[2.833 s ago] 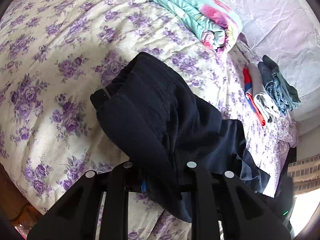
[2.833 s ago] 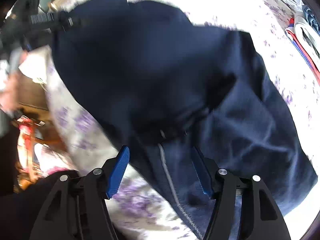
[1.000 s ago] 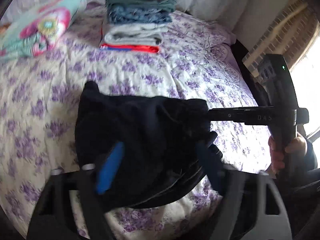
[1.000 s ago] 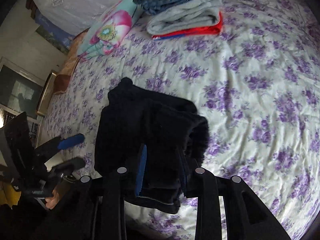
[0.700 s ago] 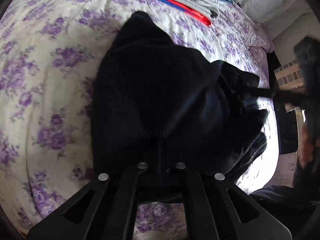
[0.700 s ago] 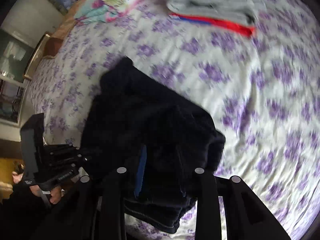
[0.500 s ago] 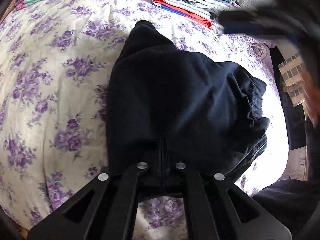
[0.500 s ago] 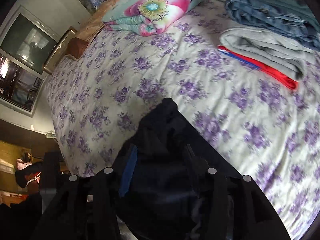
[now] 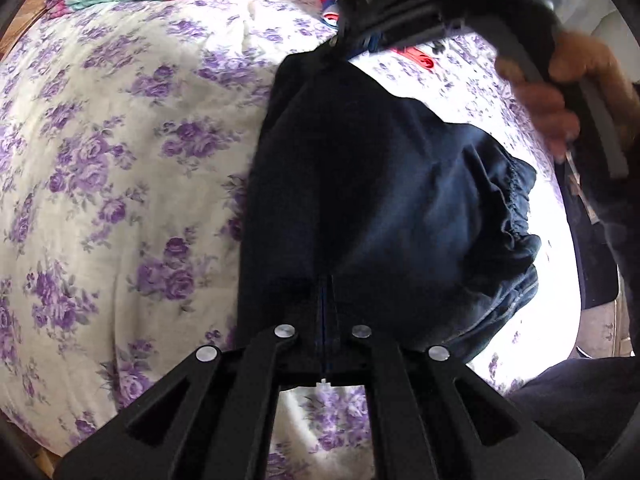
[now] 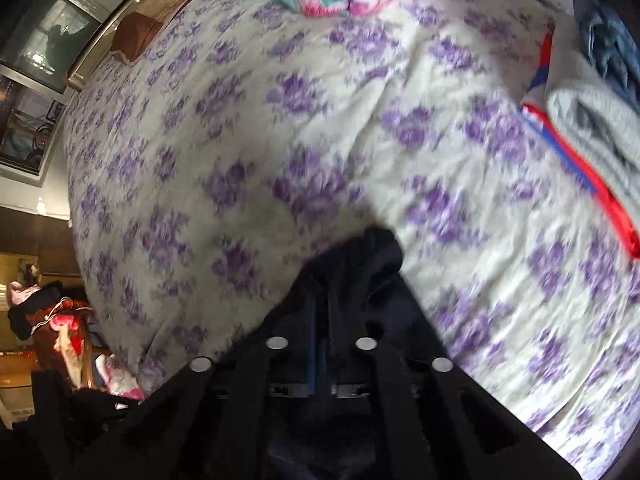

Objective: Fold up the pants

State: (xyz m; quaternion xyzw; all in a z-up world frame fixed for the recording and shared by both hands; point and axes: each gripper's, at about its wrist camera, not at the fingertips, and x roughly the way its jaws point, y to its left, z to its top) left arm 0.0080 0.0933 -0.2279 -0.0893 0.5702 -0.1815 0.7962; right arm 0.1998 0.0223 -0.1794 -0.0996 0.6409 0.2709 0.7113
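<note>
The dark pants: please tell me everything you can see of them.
The dark pants are navy, soft fabric, folded into a thick bundle on the floral bedsheet. A gathered elastic waistband shows at the right side. The left gripper is shut on the near edge; the right gripper pinches the far corner.

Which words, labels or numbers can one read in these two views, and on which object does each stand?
Pale embossed letters on the right gripper body: too blurred and skewed to read.
Navy pants: no label shows.
Folded clothes stack: no print shows.
Floral bedsheet: pattern only, no text.
</note>
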